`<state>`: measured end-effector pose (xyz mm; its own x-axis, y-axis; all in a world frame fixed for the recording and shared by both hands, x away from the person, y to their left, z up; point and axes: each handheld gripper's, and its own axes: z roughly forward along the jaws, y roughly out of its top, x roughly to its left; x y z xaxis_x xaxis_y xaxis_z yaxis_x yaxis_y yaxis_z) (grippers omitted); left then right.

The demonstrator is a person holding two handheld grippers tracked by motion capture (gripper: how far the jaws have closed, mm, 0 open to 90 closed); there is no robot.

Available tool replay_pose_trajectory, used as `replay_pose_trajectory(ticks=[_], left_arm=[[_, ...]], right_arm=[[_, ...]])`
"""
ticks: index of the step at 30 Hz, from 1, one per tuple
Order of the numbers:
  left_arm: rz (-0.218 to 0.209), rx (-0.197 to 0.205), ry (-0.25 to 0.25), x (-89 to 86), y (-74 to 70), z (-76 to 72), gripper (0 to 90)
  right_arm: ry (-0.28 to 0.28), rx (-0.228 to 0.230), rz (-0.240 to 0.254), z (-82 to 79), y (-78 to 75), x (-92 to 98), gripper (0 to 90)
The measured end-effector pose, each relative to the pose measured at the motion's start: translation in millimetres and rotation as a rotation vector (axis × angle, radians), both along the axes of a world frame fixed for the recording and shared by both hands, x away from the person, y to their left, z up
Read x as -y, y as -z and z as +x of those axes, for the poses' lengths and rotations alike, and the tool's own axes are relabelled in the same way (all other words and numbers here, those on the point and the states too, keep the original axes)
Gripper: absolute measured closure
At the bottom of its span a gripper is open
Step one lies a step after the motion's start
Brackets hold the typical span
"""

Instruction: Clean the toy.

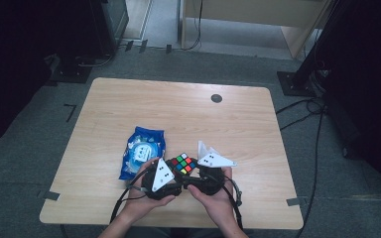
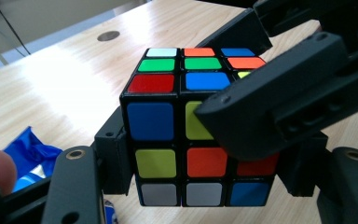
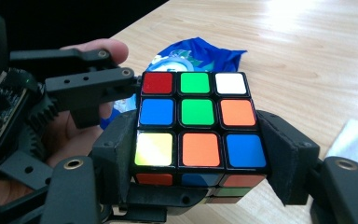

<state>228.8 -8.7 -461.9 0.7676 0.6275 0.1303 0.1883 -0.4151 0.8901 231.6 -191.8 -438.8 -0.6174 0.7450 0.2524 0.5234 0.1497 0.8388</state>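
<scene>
Pale wooden surface (image 1: 188, 114) carries a crumpled blue plastic packet (image 1: 143, 151) left of our hands. Above the near edge we hold a scrambled multicoloured puzzle cube (image 1: 183, 163): our left gripper (image 2: 193, 186) fingers pinch its sides, while our right gripper (image 3: 200, 161) fingers flank its near layer, contact unclear.

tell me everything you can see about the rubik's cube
The rubik's cube is a scrambled three-by-three puzzle with a black plastic body and glossy colour stickers; its top face shows red, green, white, blue, orange and yellow squares. It sits upright, layers aligned, near the table's front edge just right of a blue packet. The left gripper and right gripper each have jaw pads against opposite sides of it.
</scene>
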Motion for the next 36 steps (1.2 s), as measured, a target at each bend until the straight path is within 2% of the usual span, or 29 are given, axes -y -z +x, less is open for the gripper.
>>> replay_pose_trajectory(ticks=[2,4,6,7,8,9,10,11,14,16,18,19,20,21,23,25,26,30,34,36], left_arm=[[0.002,0.001,-0.003,-0.8,-1.4,0.1,34.0],[0.003,-0.029,-0.028,-6.8,-3.0,6.2,34.1],[-0.025,-0.068,-0.06,-16.0,-3.2,13.7,34.1],[-0.025,-0.068,-0.06,-16.0,-3.2,13.7,34.1],[-0.068,-0.103,-0.1,-27.7,-4.9,21.8,34.1],[-0.068,-0.103,-0.1,-27.7,-4.9,21.8,34.1],[-0.12,-0.131,-0.136,-38.8,-7.5,28.0,34.2],[-0.139,-0.136,-0.147,-43.3,-9.0,29.8,34.1],[-0.186,-0.151,-0.154,-49.4,-12.8,31.2,34.1],[-0.197,-0.154,-0.147,-47.1,-14.1,29.5,34.1],[-0.203,-0.163,-0.132,-42.6,-14.6,27.5,34.1],[-0.203,-0.163,-0.132,-42.6,-14.6,27.5,34.1],[-0.209,-0.17,-0.122,-40.3,-14.7,26.4,34.1],[-0.211,-0.176,-0.103,-35.8,-14.8,24.4,34.1],[-0.213,-0.18,-0.089,-32.1,-14.9,22.3,34.1],[-0.219,-0.186,-0.078,-30.2,-15.3,21.0,34.1],[-0.224,-0.189,-0.073,-29.4,-15.5,20.5,34.1],[-0.225,-0.197,-0.062,-28.5,-15.6,20.9,34.0],[-0.18,-0.219,-0.045,-27.7,-16.7,22.5,33.7],[-0.174,-0.238,-0.04,-27.5,-17.9,23.0,33.5]], right_arm=[[-0.016,0.007,0.033,1.3,-1.6,2.4,34.3],[-0.022,0.02,0.1,2.2,-4.2,9.1,33.9],[-0.019,0.034,0.157,3.5,-7.5,18.6,32.4],[-0.008,0.047,0.173,3.6,-8.4,23.7,32.4],[0.005,0.06,0.183,3.6,-8.1,28.5,32.7],[0.017,0.076,0.185,3.9,-6.2,32.5,33.1],[0.022,0.088,0.177,4.4,-2.8,35.1,33.1],[0.023,0.088,0.162,4.9,1.8,36.0,33.1],[-0.022,0.056,0.141,8.9,19.5,29.0,30.9],[-0.059,0.04,0.143,8.5,27.7,17.5,28.7],[-0.083,0.061,0.13,5.0,30.7,3.4,26.0],[-0.083,0.061,0.13,5.0,30.7,3.4,26.0],[-0.08,0.087,0.111,2.1,30.7,-3.4,25.9],[-0.063,0.132,0.08,-2.8,30.6,-14.3,25.5],[-0.042,0.149,0.064,-4.4,31.4,-19.6,24.5],[-0.026,0.151,0.067,-3.8,33.3,-20.0,27.0],[-0.018,0.151,0.065,-3.9,34.2,-19.4,32.7],[-0.019,0.184,0.054,-5.3,35.9,-16.2,34.2],[-0.032,0.235,-0.021,-6.6,36.5,-15.9,34.4],[-0.041,0.273,-0.065,-7.9,37.6,-15.9,34.5]])
